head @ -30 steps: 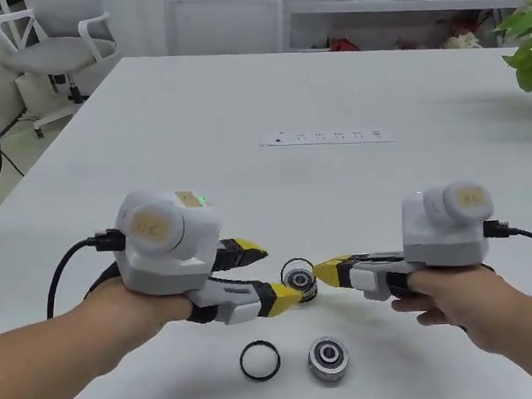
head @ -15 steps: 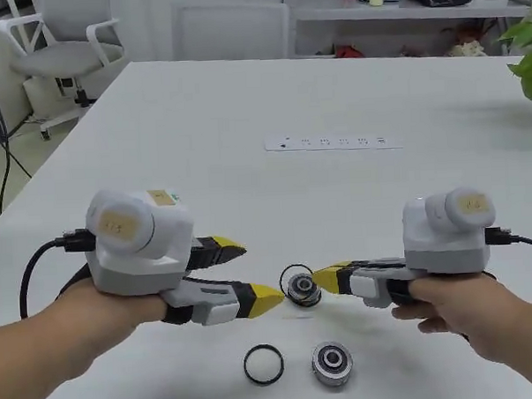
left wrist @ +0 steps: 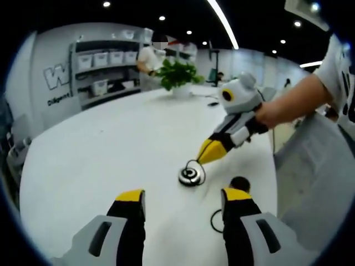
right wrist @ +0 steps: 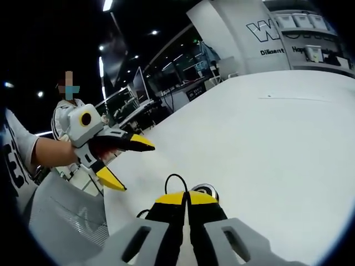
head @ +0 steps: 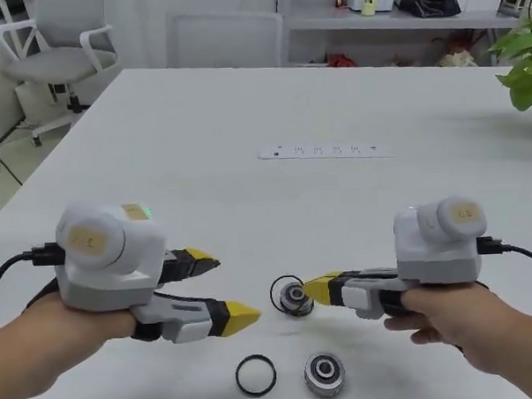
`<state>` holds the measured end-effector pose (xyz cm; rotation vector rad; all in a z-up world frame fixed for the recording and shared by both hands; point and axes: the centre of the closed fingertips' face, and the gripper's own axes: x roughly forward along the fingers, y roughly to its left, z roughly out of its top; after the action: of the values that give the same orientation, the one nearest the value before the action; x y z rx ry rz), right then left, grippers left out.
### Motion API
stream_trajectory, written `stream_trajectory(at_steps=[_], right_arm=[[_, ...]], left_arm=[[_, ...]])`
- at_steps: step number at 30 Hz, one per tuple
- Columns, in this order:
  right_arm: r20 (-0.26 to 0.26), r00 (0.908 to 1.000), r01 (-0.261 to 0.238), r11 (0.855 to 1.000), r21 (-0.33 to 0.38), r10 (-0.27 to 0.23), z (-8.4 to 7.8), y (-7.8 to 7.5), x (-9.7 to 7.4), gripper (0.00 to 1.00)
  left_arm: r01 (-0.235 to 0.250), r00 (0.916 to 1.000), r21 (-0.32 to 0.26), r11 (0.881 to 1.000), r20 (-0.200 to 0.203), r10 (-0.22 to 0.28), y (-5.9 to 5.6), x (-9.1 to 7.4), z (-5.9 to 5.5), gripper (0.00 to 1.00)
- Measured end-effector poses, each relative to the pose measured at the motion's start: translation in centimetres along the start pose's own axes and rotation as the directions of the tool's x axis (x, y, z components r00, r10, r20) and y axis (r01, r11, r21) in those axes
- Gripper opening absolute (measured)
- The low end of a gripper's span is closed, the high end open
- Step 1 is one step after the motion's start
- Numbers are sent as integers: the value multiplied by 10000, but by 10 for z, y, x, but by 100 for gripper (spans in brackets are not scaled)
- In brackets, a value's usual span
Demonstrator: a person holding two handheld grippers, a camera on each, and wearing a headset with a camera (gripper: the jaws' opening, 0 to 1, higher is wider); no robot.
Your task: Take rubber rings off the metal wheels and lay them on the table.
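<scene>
The right gripper [right wrist: 187, 198] has its jaws pressed together. A thin black ring [right wrist: 173, 180] comes up as a loop from their yellow tips, so it seems to be pinched there. The ring is partly lifted off its wheel [head: 294, 298], which lies on the white table [head: 245, 121] in the lower centre of the head view, just at the tips of the right gripper. In the right gripper view the wheel sits close behind the right-hand tip. The left gripper [head: 228, 289] is in the lower left of the head view, with its jaws spread wide and nothing between them. It is near the wheel but apart from it, and the wheel lies to the right of its tips. In the left gripper view the wheel is ahead of the two open jaws, about midway between them. At the bottom of the head view a loose ring [head: 255, 375] lies flat on the table, and a second wheel [head: 325, 374] is just beside it on the right.
</scene>
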<state>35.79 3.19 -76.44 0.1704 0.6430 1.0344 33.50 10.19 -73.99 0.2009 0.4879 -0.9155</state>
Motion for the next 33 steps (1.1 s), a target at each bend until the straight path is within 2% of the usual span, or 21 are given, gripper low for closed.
stream_trajectory(at_steps=[7,17,27,33], right_arm=[[-71,9996,-255,9997,-47,255,-1,10,7,0],[-257,9980,-590,9981,-179,585,-5,24,14,0],[-631,9934,-973,9949,-250,956,-14,37,24,0],[-986,9882,-1236,9904,-614,1172,-22,46,29,0]], left_arm=[[-251,9996,-169,9995,119,253,8,-8,-1,57],[-429,9990,-255,9988,90,432,11,-16,-6,57],[-597,9981,-331,9977,156,603,16,-22,-6,58],[-650,9978,-386,9971,113,655,17,-24,-10,57]])
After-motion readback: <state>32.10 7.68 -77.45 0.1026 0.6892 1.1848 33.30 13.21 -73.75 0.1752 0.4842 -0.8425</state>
